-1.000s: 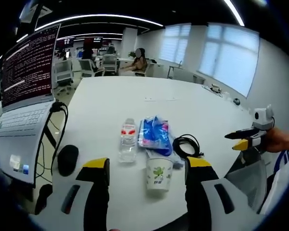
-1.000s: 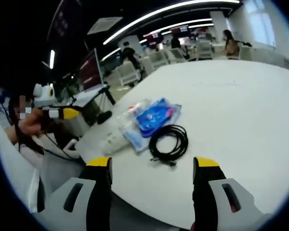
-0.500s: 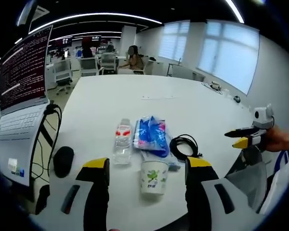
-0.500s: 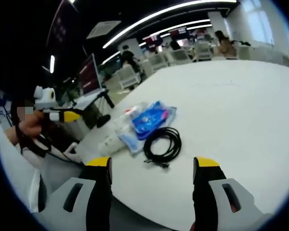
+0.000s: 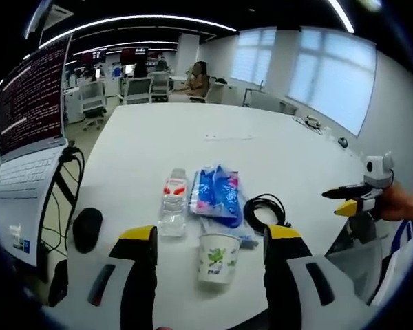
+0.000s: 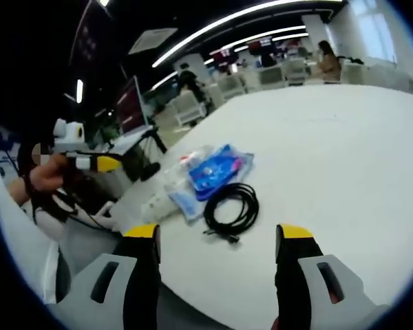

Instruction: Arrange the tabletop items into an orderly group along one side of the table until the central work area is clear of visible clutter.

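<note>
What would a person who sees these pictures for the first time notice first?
Probably the small cluster near the table's edge: a paper cup nearest the left gripper, with a water bottle, a blue packet and a coiled black cable just beyond it. At the left of the left gripper view stands an open laptop with a screen of red-toned text. The rest of the white table stretches away bare.

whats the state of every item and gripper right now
clear plastic water bottle: lying on its side
white paper cup with green print: upright
blue plastic packet: lying flat
black cable: coiled
open laptop: screen lit
black computer mouse: untouched
left gripper: open, empty
right gripper: open, empty
</note>
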`<action>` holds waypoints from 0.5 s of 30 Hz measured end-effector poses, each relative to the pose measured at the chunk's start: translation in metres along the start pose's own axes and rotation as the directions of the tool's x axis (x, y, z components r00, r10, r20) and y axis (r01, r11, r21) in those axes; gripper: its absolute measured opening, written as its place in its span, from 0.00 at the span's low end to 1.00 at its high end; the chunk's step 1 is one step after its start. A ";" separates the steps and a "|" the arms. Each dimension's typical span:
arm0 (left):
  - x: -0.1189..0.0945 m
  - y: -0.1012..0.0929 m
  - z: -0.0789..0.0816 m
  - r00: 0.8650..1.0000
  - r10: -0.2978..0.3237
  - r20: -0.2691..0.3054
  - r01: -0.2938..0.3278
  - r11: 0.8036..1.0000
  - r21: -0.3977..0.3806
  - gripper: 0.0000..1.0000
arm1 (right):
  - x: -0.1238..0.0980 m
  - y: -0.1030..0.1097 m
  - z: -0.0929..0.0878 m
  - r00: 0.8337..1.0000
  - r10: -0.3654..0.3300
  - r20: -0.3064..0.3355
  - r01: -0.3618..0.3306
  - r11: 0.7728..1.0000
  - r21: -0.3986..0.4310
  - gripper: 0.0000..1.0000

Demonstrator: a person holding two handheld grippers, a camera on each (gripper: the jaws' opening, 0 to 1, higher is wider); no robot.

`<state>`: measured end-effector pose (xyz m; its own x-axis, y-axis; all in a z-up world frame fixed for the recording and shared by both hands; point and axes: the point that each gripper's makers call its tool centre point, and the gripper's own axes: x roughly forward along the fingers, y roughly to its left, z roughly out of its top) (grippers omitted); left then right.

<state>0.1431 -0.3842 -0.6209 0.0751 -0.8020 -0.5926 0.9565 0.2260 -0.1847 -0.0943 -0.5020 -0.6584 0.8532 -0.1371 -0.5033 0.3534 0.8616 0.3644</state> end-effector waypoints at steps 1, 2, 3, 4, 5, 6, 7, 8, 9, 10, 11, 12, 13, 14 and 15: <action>0.003 0.001 0.001 1.000 0.003 0.000 -0.003 1.000 -0.015 0.63 | 0.000 0.000 0.000 1.000 0.001 0.002 -0.001 1.000 0.002 0.66; 0.006 0.001 0.002 1.000 -0.002 0.002 0.002 0.999 -0.044 0.64 | 0.000 0.000 0.001 1.000 0.002 0.004 -0.002 1.000 0.004 0.66; 0.010 0.001 0.004 1.000 -0.011 0.001 0.011 0.998 -0.060 0.64 | 0.000 0.000 0.001 1.000 0.003 0.005 -0.003 1.000 0.005 0.66; 0.014 0.002 0.005 1.000 -0.014 -0.001 0.014 0.998 -0.060 0.64 | -0.001 -0.001 0.002 1.000 0.002 0.008 -0.002 1.000 0.006 0.66; 0.017 0.002 0.006 1.000 -0.013 -0.004 0.013 0.998 -0.061 0.64 | -0.001 -0.001 0.002 1.000 0.002 0.010 -0.002 1.000 0.008 0.66; 0.021 0.001 0.006 1.000 -0.010 -0.019 0.009 0.998 -0.059 0.63 | -0.001 -0.002 0.002 1.000 0.002 0.013 -0.002 1.000 0.011 0.66; 0.024 0.002 0.006 1.000 -0.007 -0.027 0.005 0.998 -0.057 0.63 | -0.001 -0.003 0.002 1.000 0.002 0.016 -0.002 1.000 0.015 0.66; 0.026 0.001 0.007 1.000 -0.005 -0.029 0.004 0.998 -0.058 0.63 | -0.001 -0.003 0.002 1.000 0.003 0.018 -0.003 1.000 0.017 0.66; 0.029 0.001 0.007 0.999 -0.005 -0.032 0.003 0.998 -0.063 0.63 | -0.001 -0.002 0.001 1.000 0.005 0.019 -0.005 1.000 0.020 0.66; 0.034 0.002 0.008 0.999 -0.003 -0.042 0.000 0.997 -0.071 0.62 | -0.001 -0.002 0.001 1.000 0.007 0.019 -0.007 1.000 0.020 0.66; 0.038 0.003 0.008 0.999 0.001 -0.052 -0.005 0.997 -0.074 0.62 | 0.000 -0.001 0.000 1.000 0.010 0.017 -0.010 1.000 0.018 0.66; 0.043 0.004 0.007 0.998 0.006 -0.064 -0.011 0.997 -0.072 0.62 | 0.000 0.000 0.000 1.000 0.012 0.016 -0.013 1.000 0.016 0.66; 0.046 0.004 0.007 0.997 0.006 -0.071 -0.011 0.998 -0.070 0.62 | 0.001 0.001 -0.001 1.000 0.015 0.014 -0.015 1.000 0.014 0.66; 0.050 0.004 0.007 0.997 0.006 -0.079 -0.011 0.997 -0.071 0.62 | 0.002 0.001 -0.002 1.000 0.017 0.013 -0.017 1.000 0.015 0.66; 0.053 0.005 0.007 0.996 0.007 -0.084 -0.013 0.997 -0.074 0.61 | 0.002 0.001 -0.002 1.000 0.017 0.012 -0.017 1.000 0.015 0.66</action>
<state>0.1539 -0.4295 -0.6472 0.0575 -0.7509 -0.6579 0.9318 0.2770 -0.2347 -0.0932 -0.4999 -0.6604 0.8636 -0.1284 -0.4875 0.3445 0.8563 0.3848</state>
